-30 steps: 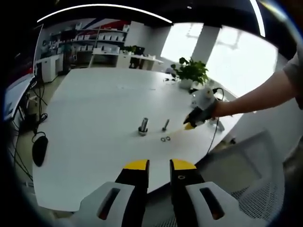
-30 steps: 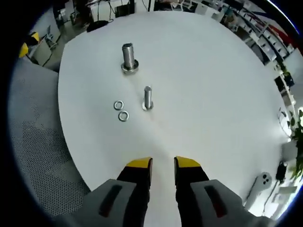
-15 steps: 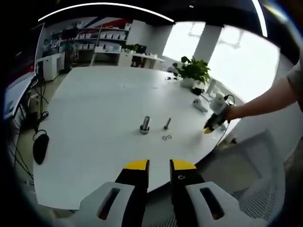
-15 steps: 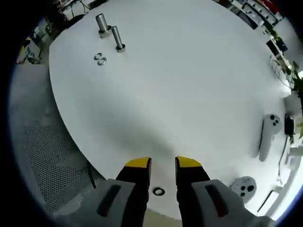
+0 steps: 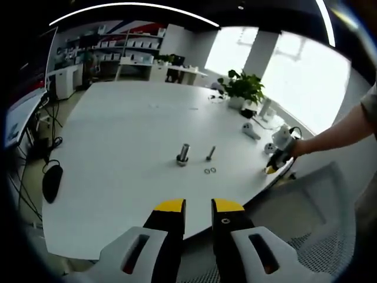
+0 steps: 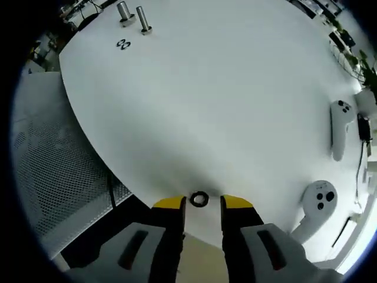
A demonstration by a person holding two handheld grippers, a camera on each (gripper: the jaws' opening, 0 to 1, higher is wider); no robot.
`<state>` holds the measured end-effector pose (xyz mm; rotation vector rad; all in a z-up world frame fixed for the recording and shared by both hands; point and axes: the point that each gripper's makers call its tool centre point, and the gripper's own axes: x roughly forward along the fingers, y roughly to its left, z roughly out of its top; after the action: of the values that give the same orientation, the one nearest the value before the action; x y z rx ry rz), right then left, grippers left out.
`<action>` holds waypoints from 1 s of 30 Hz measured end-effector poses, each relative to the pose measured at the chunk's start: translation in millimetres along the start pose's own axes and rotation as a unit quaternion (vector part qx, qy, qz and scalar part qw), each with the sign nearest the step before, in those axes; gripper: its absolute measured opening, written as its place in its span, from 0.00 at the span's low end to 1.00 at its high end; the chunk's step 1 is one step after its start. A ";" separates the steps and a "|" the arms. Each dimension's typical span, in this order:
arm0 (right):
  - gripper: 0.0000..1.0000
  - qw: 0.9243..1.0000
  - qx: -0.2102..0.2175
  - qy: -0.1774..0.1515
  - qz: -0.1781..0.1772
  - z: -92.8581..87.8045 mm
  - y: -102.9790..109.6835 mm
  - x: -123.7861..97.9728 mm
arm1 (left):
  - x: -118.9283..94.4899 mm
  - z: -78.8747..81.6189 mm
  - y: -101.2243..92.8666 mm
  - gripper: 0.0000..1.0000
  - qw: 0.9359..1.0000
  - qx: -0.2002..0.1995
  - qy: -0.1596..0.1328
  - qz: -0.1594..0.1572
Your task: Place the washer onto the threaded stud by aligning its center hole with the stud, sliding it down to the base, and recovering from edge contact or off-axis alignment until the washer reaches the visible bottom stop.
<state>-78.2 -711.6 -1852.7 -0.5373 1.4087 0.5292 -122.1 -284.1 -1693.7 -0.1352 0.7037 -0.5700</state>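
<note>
- Yellow-tipped, your right gripper [image 6: 202, 203] has its jaws parted, and a washer [image 6: 198, 199] lies flat on the white table [image 6: 235, 100] in the gap between the tips, right at the near table edge; I cannot tell whether either tip touches it.
- Your left gripper [image 5: 198, 206] hangs short of the table with its jaws a little apart and nothing between them.
- Expect the washer to be light, stiff and slick: a thin metal ring that may skate or flip when pinched. Take it by the outer rim on opposite sides and leave the centre hole free. Being so close to the edge, it could be nudged off.
- It lies with its hole axis pointing up from the table, so it has no long axis to line up.
- Far ahead of your right jaws, near the opposite rim, stand two upright threaded studs: the thick stud [image 6: 123, 13] and the thin stud [image 6: 142, 20], long axes vertical, side by side.
- Just on your side of them lie two spare washers [image 6: 122, 44], flat and nearly touching.
- To the right of your right jaws rest two white controllers [image 6: 318, 203].
</note>
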 end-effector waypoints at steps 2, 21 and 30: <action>0.24 1.000 -0.002 -0.002 0.003 1.2 1.6 0.1 | 0.1 0.1 0.0 0.15 1.000 0.000 0.000 0.000; 0.15 1.000 -0.025 0.006 0.005 -0.2 2.0 2.1 | 0.4 -0.4 0.2 0.15 1.000 0.000 0.002 0.001; 0.13 1.000 -0.021 0.011 -0.005 0.0 3.7 1.0 | 1.0 -1.3 -0.6 0.15 1.000 0.004 0.005 -0.001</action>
<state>-80.4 -708.7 -1853.9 -0.5842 1.4176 0.5480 -122.6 -285.1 -1695.0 -0.1262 0.7121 -0.5752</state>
